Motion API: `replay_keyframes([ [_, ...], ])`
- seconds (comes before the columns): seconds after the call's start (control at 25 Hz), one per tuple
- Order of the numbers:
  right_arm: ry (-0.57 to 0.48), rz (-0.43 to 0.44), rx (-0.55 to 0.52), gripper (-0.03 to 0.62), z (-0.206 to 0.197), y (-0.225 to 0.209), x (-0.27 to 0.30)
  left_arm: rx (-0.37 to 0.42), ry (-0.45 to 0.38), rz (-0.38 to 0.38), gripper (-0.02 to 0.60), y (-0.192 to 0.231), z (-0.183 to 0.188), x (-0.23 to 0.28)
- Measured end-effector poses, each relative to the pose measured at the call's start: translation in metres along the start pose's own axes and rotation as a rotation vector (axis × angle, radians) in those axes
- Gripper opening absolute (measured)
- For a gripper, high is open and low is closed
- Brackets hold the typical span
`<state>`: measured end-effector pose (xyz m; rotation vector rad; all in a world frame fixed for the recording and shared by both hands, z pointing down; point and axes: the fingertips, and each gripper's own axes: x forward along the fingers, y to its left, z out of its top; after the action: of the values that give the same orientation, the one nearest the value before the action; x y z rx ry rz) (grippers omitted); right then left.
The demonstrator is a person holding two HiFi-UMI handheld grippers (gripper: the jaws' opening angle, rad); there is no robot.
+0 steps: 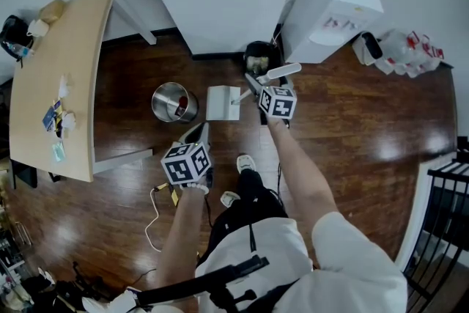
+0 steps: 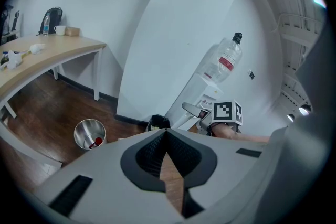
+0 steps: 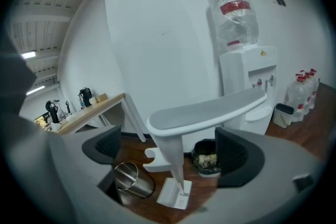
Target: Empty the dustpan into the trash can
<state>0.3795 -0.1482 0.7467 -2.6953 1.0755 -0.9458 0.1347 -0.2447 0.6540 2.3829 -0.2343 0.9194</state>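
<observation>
A white long-handled dustpan (image 1: 222,102) stands on the wooden floor, its pan (image 3: 176,192) between the two bins. Its flat grey grip (image 3: 210,110) lies between the jaws of my right gripper (image 3: 170,149), which stand wide open with both pads clear of it. In the head view the right gripper (image 1: 258,84) is just below that grip (image 1: 282,71). A steel trash can (image 1: 174,102) left of the pan holds something red. A black bin (image 1: 261,55) with crumpled paper sits by the wall. My left gripper (image 1: 199,132) is shut and empty, nearer the person, its pads (image 2: 157,149) meeting.
A water dispenser (image 1: 330,11) stands right of the black bin, with packed bottles (image 1: 410,51) beyond it. A wooden desk (image 1: 58,84) fills the left side. A white cable (image 1: 154,220) lies on the floor by the person's feet. A black railing (image 1: 447,209) is at far right.
</observation>
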Motion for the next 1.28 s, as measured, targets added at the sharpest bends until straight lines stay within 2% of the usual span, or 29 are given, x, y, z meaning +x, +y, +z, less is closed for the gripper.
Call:
replay_keyframes([
  [0.08,0.006,0.005,0.003,0.606,-0.002,0.003,-0.004,0.002,-0.004,-0.004,0.000,-0.002,0.000,-0.003],
  [0.2,-0.002,0.002,0.005,0.607,-0.002,0.007,-0.020,0.008,-0.015,-0.011,0.000,-0.007,-0.001,-0.010],
  [0.44,-0.028,0.030,0.034,0.607,-0.009,0.024,-0.087,0.043,-0.058,-0.043,0.000,-0.025,-0.002,-0.039],
  [0.56,-0.060,0.091,0.019,0.607,0.002,0.047,-0.132,0.065,-0.102,-0.066,0.000,-0.037,-0.002,-0.057],
  [0.8,-0.078,0.250,-0.056,0.596,0.005,0.106,-0.232,0.079,-0.241,-0.094,0.000,-0.053,-0.007,-0.119],
  [0.92,-0.081,0.313,-0.088,0.486,0.002,0.125,-0.271,0.081,-0.292,-0.101,0.000,-0.061,-0.015,-0.147],
  [1.04,-0.118,0.372,-0.104,0.296,0.008,0.141,-0.303,0.071,-0.338,-0.082,0.000,-0.061,-0.022,-0.169],
  [1.12,-0.160,0.404,-0.096,0.113,0.023,0.154,-0.324,0.052,-0.365,-0.068,0.000,-0.063,-0.027,-0.181],
  [1.2,-0.186,0.436,-0.052,0.012,0.030,0.159,-0.340,0.038,-0.390,-0.054,0.000,-0.068,-0.035,-0.192],
  [1.28,-0.193,0.468,0.002,0.002,0.030,0.160,-0.350,0.031,-0.418,-0.034,0.000,-0.073,-0.039,-0.201],
])
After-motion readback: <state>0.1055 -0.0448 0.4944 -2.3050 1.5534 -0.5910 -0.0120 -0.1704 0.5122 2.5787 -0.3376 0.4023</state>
